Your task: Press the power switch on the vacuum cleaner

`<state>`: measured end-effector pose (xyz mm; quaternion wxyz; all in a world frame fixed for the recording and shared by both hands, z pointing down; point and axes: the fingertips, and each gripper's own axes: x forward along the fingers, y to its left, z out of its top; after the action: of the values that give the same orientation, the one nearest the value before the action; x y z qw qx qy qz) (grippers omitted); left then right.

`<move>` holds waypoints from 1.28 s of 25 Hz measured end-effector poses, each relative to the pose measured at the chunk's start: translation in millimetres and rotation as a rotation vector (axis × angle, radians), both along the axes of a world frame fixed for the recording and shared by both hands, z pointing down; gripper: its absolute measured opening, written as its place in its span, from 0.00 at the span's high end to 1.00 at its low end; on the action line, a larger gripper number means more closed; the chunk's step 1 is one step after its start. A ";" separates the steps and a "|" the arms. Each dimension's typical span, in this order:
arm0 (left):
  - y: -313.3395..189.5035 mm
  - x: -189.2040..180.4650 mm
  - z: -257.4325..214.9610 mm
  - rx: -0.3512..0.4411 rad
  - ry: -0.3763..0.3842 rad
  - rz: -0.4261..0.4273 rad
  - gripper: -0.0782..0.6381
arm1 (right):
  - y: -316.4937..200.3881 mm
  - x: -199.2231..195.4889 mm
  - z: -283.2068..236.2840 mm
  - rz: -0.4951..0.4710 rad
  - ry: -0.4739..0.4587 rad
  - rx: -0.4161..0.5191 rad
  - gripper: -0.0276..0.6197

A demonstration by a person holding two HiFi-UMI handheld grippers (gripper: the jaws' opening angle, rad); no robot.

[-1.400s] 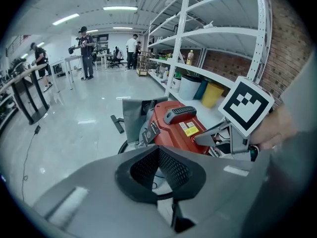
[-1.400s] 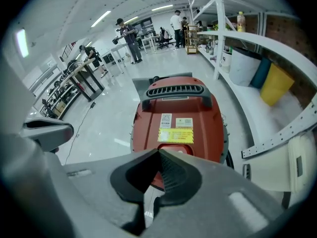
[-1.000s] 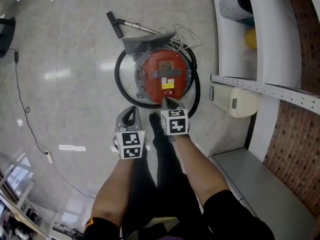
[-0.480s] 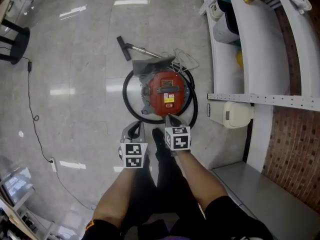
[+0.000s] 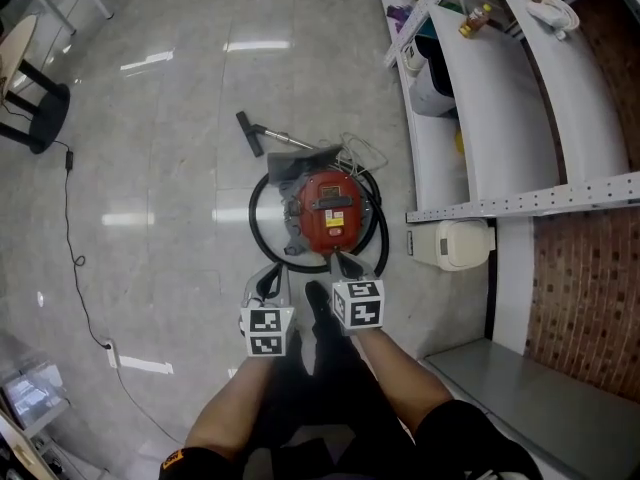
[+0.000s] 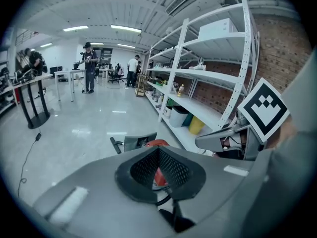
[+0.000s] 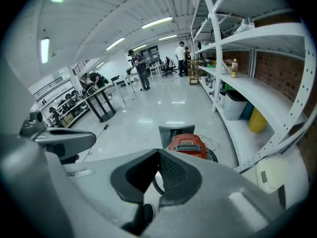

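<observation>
The red canister vacuum cleaner (image 5: 328,213) lies on the grey floor, ringed by its black hose (image 5: 256,218), with the floor nozzle (image 5: 246,133) beyond it. My left gripper (image 5: 268,280) is held above the floor just short of the hose loop, shut and empty. My right gripper (image 5: 343,263) points at the vacuum's near end, also shut and empty, and is not touching it. In the left gripper view the left gripper (image 6: 158,150) has the vacuum (image 6: 157,143) peeking over its closed tips. The right gripper (image 7: 159,153) sits below the vacuum (image 7: 187,144) in its own view.
White metal shelving (image 5: 480,118) with bins and bottles runs along the right. A cream box-shaped appliance (image 5: 458,244) stands on the floor beside the vacuum. A thin black cable (image 5: 70,218) trails at left near a black stool base (image 5: 35,118). People stand far off (image 7: 138,68).
The head view has pulled up and back, so the vacuum looks smaller and farther. Both grippers have drawn slightly away from it and stayed shut.
</observation>
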<state>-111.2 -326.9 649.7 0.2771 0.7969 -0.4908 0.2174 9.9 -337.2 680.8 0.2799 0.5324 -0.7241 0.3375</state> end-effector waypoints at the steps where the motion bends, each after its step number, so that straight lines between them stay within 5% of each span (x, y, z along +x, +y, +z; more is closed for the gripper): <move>1: 2.9 -1.9 -7.7 0.012 0.009 0.007 0.87 | 2.5 -2.7 -10.1 0.001 -0.006 0.015 0.97; 9: 36.1 -47.4 -47.3 0.040 0.079 0.003 0.87 | 26.3 -23.0 -107.4 0.034 -0.027 0.189 0.97; 16: 53.8 -11.1 -113.0 0.147 0.117 0.209 0.87 | 59.2 -30.8 -160.2 0.001 -0.021 0.277 0.97; 25: 69.8 14.9 -139.4 0.195 0.128 0.133 0.87 | 81.3 -11.6 -193.3 -0.027 -0.030 0.369 0.97; 32: 134.2 60.4 -152.7 0.256 0.079 0.091 0.87 | 155.0 31.9 -197.7 -0.045 -0.089 0.417 0.97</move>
<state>-50.7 -192.7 496.9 0.1821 0.8551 -0.4667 0.1338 41.9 -182.1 483.1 0.1388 0.5470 -0.8017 0.1972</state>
